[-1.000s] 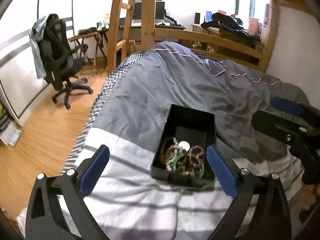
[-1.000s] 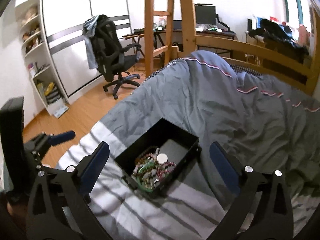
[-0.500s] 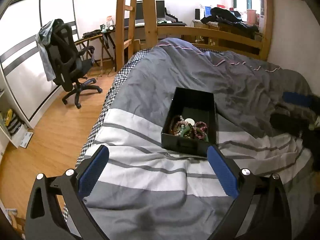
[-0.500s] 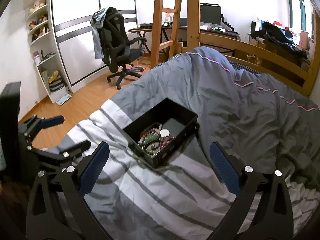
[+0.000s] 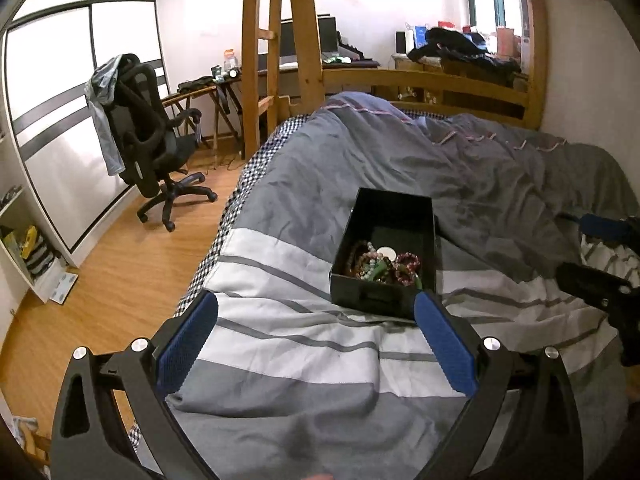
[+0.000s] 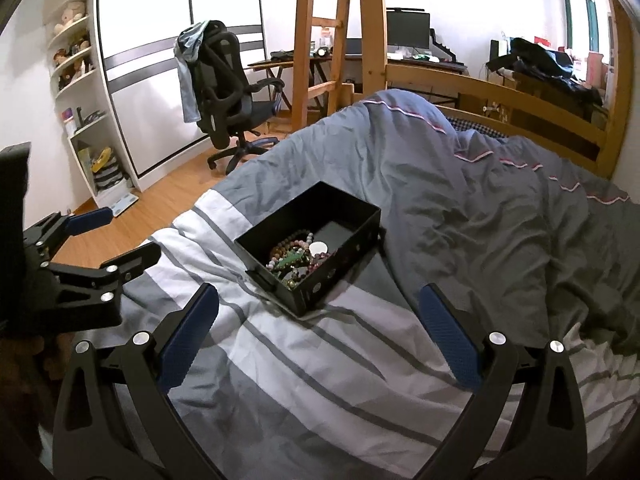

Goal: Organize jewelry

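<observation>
A black open box [image 5: 385,256] is seen resting on the bed [image 5: 304,344], on a grey-and-white striped duvet, near the line where the pale stripes give way to plain grey cloth. A tangle of beaded bracelets [image 5: 384,266] in brown, green, pink and dark red is heaped in the near end of the box, with a small white round piece [image 5: 387,251] lying among them; the far end of the box is bare. The left claw [image 5: 316,340] is held spread wide above the duvet, nothing being pinched between its blue pads [image 5: 186,338], and the box sits just beyond its right finger. The right claw [image 6: 318,336] is likewise spread and empty, with the box [image 6: 310,246] seen ahead of it and slightly left of centre, one corner turned toward it. In the right wrist view the left claw is seen at the far left edge, above the near left side of the bed; in the left wrist view the right claw is seen at the right edge. A black office chair [image 6: 226,92] with a garment draped over its back stands on the wooden floor at the far left, near a wooden ladder [image 6: 320,40].
</observation>
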Available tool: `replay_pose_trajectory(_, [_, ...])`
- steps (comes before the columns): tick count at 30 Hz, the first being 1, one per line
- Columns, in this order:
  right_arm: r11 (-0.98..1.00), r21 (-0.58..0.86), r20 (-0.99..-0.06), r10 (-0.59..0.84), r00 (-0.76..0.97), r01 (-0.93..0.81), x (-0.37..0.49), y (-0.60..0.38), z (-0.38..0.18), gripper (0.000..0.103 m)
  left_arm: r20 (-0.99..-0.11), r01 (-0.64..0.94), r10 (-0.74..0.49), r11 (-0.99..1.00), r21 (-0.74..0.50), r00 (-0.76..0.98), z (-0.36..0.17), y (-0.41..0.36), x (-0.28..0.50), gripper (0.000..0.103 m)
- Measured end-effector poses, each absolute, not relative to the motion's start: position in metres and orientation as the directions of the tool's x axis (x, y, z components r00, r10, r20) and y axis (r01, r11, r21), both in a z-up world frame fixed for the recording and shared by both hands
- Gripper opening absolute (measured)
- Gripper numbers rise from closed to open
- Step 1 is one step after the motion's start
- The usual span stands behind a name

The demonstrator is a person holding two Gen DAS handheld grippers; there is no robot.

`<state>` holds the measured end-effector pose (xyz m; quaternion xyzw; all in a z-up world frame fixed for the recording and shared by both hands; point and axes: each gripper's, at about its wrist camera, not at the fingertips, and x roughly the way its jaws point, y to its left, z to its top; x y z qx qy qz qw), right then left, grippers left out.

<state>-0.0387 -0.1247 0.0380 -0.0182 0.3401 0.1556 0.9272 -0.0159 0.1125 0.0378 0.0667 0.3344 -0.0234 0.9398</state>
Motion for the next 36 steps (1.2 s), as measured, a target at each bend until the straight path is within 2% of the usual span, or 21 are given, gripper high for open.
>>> replay_pose_trajectory(10, [0.960,0.017,-0.617,0.231,0.752,-0.280,-0.057,-0.131,0.045,0.099,-0.632,0.108,-0.023,0.989,0.096,0.775,0.035,0.109,-0.018,0.097])
replay_pose_trajectory(16, [0.961,0.068,-0.611,0.252,0.750,-0.268,-0.060,-0.141,0.051,0.099,-0.621,0.110,-0.017,0.988,0.111,0.784,0.037,0.106,-0.023,0.097])
replay_pose_trajectory(27, [0.961,0.057,-0.626,0.244,0.740,-0.269,-0.063,-0.140,0.047,0.099,-0.620,0.122,0.017,0.976,0.182,0.784,0.035,0.093,-0.024,0.097])
replay_pose_trajectory(36, [0.960,0.056,-0.646,0.244,0.724,-0.274,-0.061,-0.139,0.040,0.099,-0.631,0.111,0.032,0.976,0.186,0.775,0.032,0.092,-0.023,0.097])
